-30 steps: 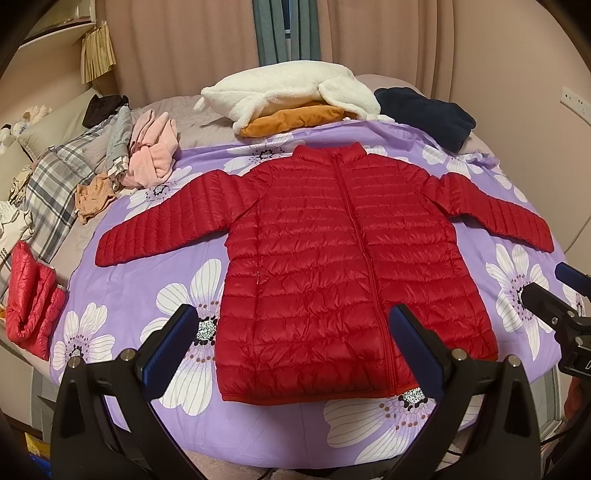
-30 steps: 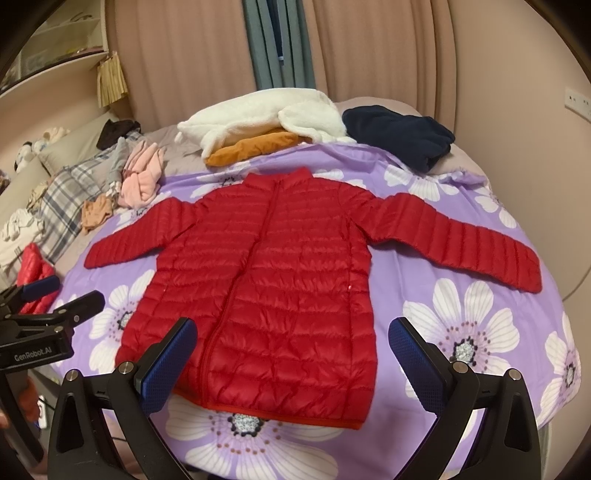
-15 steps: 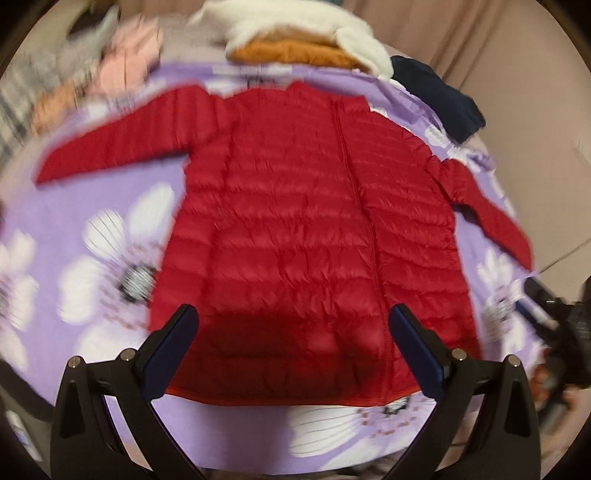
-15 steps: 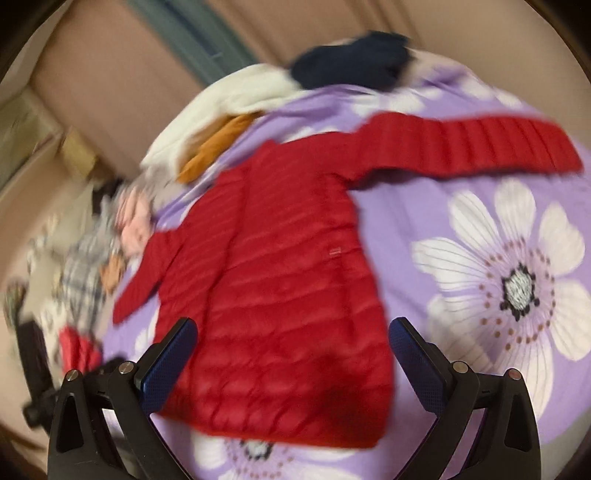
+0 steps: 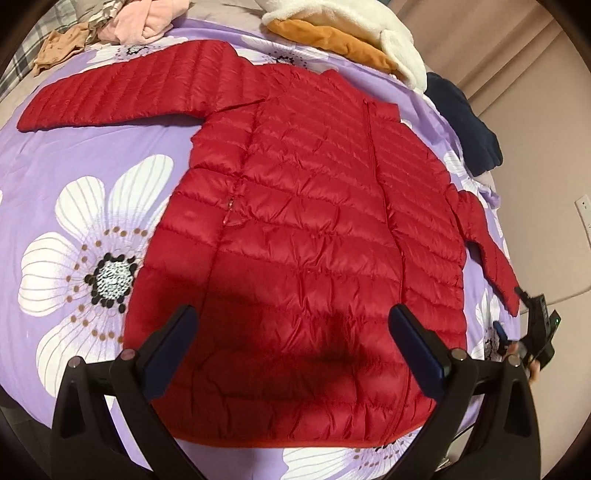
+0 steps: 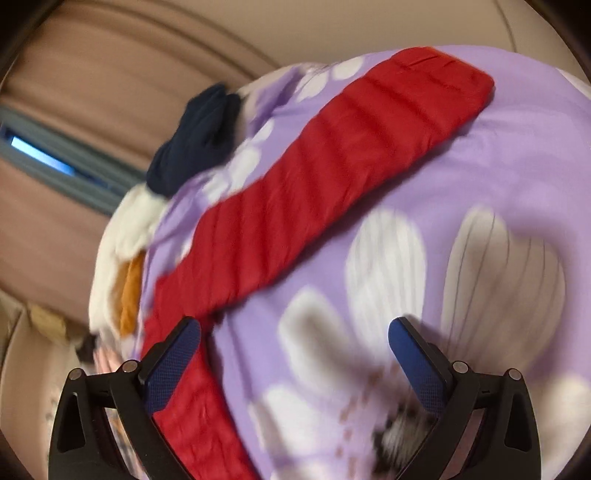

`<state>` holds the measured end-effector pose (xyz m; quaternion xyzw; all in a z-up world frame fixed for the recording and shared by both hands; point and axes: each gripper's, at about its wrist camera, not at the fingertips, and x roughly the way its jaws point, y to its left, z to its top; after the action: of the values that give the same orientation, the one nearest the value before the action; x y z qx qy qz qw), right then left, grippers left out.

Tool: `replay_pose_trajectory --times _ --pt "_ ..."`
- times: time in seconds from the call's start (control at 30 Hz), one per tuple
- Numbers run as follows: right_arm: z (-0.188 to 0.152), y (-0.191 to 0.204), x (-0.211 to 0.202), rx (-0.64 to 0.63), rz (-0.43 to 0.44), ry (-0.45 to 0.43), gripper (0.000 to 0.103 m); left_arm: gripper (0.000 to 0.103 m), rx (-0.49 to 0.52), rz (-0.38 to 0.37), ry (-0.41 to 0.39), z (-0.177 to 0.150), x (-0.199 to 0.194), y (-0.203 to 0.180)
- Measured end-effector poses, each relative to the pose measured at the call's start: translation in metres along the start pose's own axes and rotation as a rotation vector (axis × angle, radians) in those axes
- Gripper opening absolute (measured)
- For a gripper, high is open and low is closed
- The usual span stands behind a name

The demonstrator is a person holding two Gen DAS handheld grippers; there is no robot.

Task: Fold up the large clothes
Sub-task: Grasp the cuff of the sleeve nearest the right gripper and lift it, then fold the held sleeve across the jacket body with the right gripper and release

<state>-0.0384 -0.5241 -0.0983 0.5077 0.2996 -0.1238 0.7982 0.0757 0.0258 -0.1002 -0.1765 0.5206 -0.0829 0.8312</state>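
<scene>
In the left wrist view, the red puffer jacket (image 5: pixel 306 236) lies flat, front up and zipped, on the purple flowered bedspread (image 5: pixel 74 177). Its body fills the middle of the picture, with the collar at the far end and the hem near the camera. One sleeve stretches out toward the upper left, and the other runs down along the right edge of the bed. The left gripper (image 5: pixel 291 354) hangs over the lower part of the jacket with its jaws spread wide and nothing between them; its two blue pads frame the hem area, and its shadow falls on the quilting there. Whether the pads touch the fabric cannot be told. At the far right, the right gripper (image 5: pixel 535 332) shows small and dark just beside the cuff of that sleeve. Beyond the collar lie a white fleece (image 5: pixel 369 33) over an orange garment (image 5: pixel 332 40), a navy garment (image 5: pixel 465 122), and pink clothes (image 5: pixel 144 22) at the top left.

The right wrist view is blurred. The right gripper (image 6: pixel 293 360) has its jaws wide apart and holds nothing. The jacket's sleeve (image 6: pixel 332 177) crosses the picture diagonally above the pads, cuff at the upper right. The left pad sits over the jacket's edge; the right pad is over bare bedspread (image 6: pixel 517 177).
</scene>
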Motion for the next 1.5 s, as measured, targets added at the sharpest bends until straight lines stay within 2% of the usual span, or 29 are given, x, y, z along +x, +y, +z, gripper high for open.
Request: replay_pose_trajectory --times 0.2,0.27,0.33,0.37,0.43,0.47,0.5,0.53,0.6,0.73,0.87,0.97,1.1,1.2,1.3,1.37,1.5 --pt "0.036 -0.020 0.009 0.143 0.058 -0.090 0.102 0.103 0.013 -0.001 0.029 0.007 0.012 -0.006" --pt "0.047 -0.029 0.009 0.210 0.087 -0.132 0.098 0.103 0.024 0.008 0.029 0.009 0.013 -0.008" --pt "0.058 -0.039 0.010 0.267 0.087 -0.148 0.079 0.103 0.030 0.023 0.028 0.012 0.014 -0.009" --pt "0.061 -0.043 0.010 0.285 0.082 -0.149 0.074 0.103 0.030 0.030 0.028 0.014 0.015 -0.008" --pt "0.066 -0.048 0.009 0.299 0.047 -0.149 0.047 0.103 0.026 0.040 0.028 0.016 0.016 -0.006" --pt "0.068 -0.049 0.008 0.296 0.021 -0.148 0.039 0.103 0.024 0.045 0.028 0.018 0.017 -0.005" --pt "0.070 -0.048 0.008 0.292 0.003 -0.153 0.022 0.103 0.022 0.046 0.029 0.018 0.017 -0.005" --pt "0.072 -0.048 0.004 0.287 -0.001 -0.157 0.015 0.103 0.020 0.048 0.031 0.020 0.018 -0.004" --pt "0.076 -0.040 -0.009 0.247 -0.006 -0.177 0.012 0.103 0.021 0.044 0.031 0.021 0.019 -0.004" --pt "0.078 0.009 -0.040 0.028 -0.041 -0.245 0.009 0.103 0.028 0.028 0.024 0.023 0.018 -0.004" --pt "0.070 0.090 -0.066 -0.257 -0.011 -0.276 0.009 0.103 -0.004 0.001 0.006 0.028 0.015 0.001" --pt "0.051 0.158 -0.071 -0.454 0.009 -0.268 0.009 0.103 -0.010 0.021 -0.020 0.030 0.008 0.003" --pt "0.006 0.238 -0.060 -0.706 0.011 -0.240 0.009 0.103 -0.026 -0.002 -0.051 0.030 -0.004 0.011" --pt "-0.037 0.286 -0.023 -0.874 0.010 -0.194 0.009 0.103 -0.042 -0.001 -0.075 0.031 -0.011 0.021" --pt "-0.091 0.313 0.008 -1.026 0.022 -0.126 0.009 0.103 -0.071 0.013 -0.093 0.033 -0.015 0.035" --pt "-0.116 0.327 0.045 -1.126 0.019 -0.088 0.009 0.103 -0.100 0.013 -0.103 0.036 -0.017 0.047" --pt "-0.196 0.335 0.101 -1.363 -0.033 0.011 0.009 0.103 -0.148 0.042 -0.100 0.039 -0.019 0.068"
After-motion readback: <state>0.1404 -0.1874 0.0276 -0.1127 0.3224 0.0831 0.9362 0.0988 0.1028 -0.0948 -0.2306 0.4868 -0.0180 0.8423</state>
